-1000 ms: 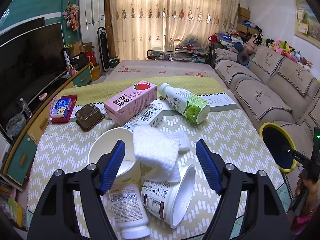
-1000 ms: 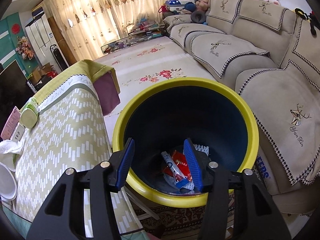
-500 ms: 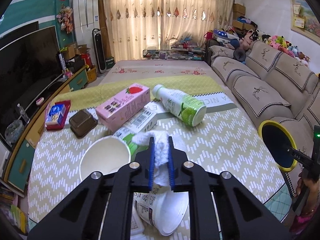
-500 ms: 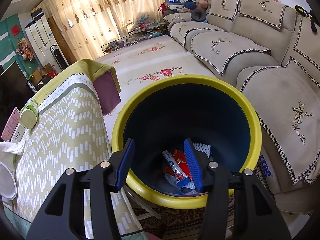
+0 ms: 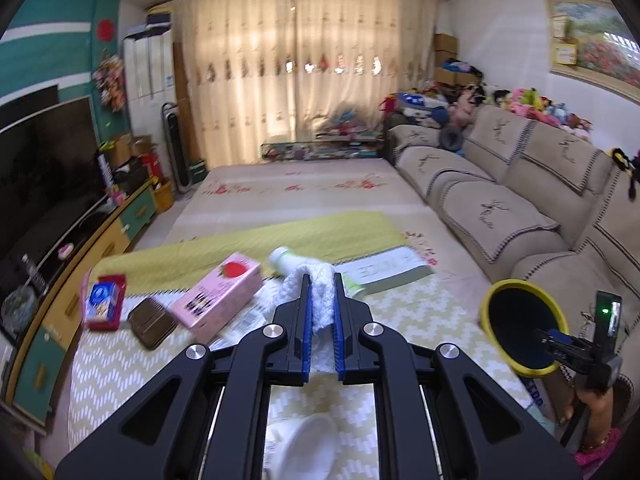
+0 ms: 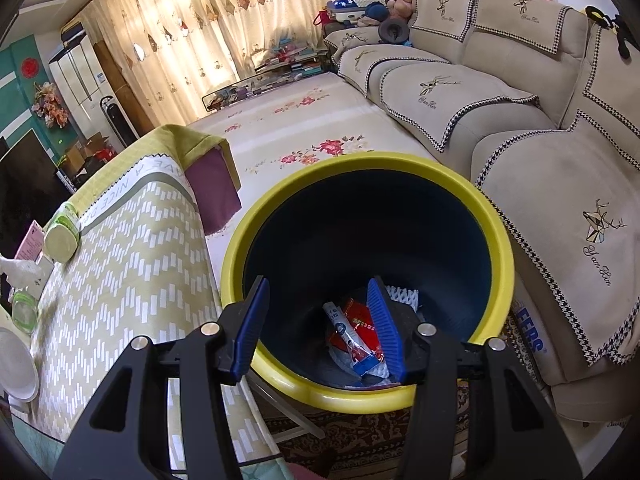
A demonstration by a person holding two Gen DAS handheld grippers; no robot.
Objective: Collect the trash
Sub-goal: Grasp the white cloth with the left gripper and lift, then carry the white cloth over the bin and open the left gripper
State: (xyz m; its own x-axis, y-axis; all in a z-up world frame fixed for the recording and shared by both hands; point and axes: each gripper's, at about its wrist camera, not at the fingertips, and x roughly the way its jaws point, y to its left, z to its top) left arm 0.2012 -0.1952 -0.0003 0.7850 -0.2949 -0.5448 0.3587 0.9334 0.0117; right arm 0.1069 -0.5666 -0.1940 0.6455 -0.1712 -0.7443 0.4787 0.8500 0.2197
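My left gripper [image 5: 320, 284] is shut on a white crumpled tissue [image 5: 323, 308] and holds it above the table [image 5: 420, 320]. The yellow-rimmed dark bin [image 5: 522, 330] stands off the table's right edge. In the right wrist view my right gripper [image 6: 316, 292] is open and empty, over the near rim of the bin [image 6: 360, 394]. Red and white wrappers [image 6: 358, 330] lie at the bin's bottom. On the table lie a pink strawberry milk carton [image 5: 220, 296], a green-white bottle [image 6: 62, 234] and a white cup [image 5: 308, 444].
A brown plastic tray [image 5: 152, 322] and a red tray with a blue packet [image 5: 104, 300] sit at the table's left. A beige sofa [image 5: 500, 200] runs along the right, close behind the bin. A TV cabinet [image 5: 80, 248] lines the left wall.
My left gripper closed on the white tissue and has lifted it up off the table, so the trash items sink lower in view. The right gripper stays open over the bin.
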